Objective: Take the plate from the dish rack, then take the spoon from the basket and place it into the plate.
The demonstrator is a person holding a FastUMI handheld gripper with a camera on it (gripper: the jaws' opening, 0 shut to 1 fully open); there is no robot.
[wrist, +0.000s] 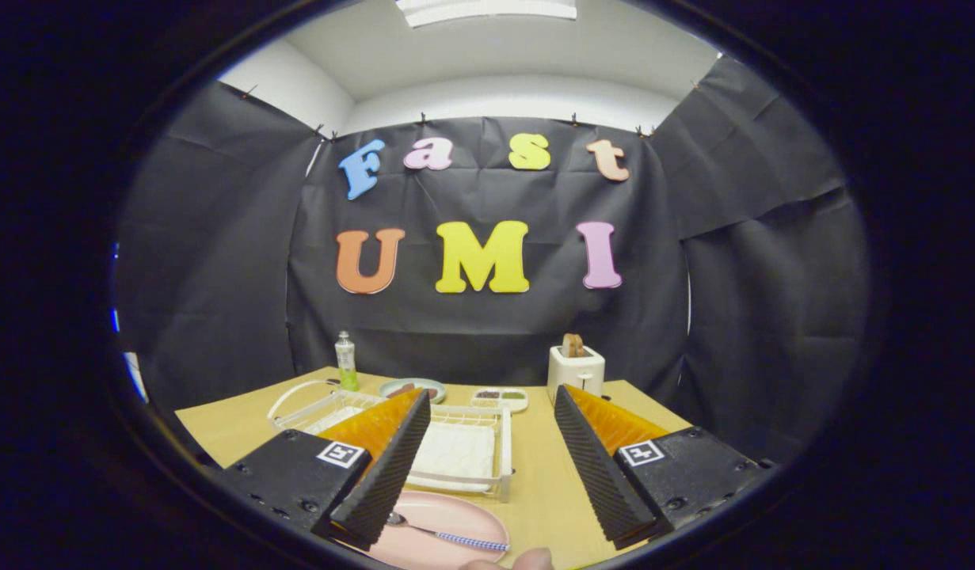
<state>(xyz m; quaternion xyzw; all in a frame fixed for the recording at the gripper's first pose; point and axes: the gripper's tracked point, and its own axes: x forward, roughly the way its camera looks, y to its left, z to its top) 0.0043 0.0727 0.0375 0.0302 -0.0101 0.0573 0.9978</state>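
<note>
Pink plate point(447, 529): lying on the table point(542, 483) under your left finger, carrying the spoon point(447, 535).
Gripper point(492, 412): you are holding it spread wide, gripping nothing.
Dish rack point(463, 451): sitting just beyond the plate.
Toaster point(576, 370): standing farther back, with the bottle point(345, 362).

Your gripper point(491, 404) fingers stand wide apart over bare table point(550, 483) at lower center. The dish rack point(455, 443) blocks the left-center. The toaster point(576, 368), bottle point(345, 362) and small dishes point(455, 393) crowd the far edge.
</note>
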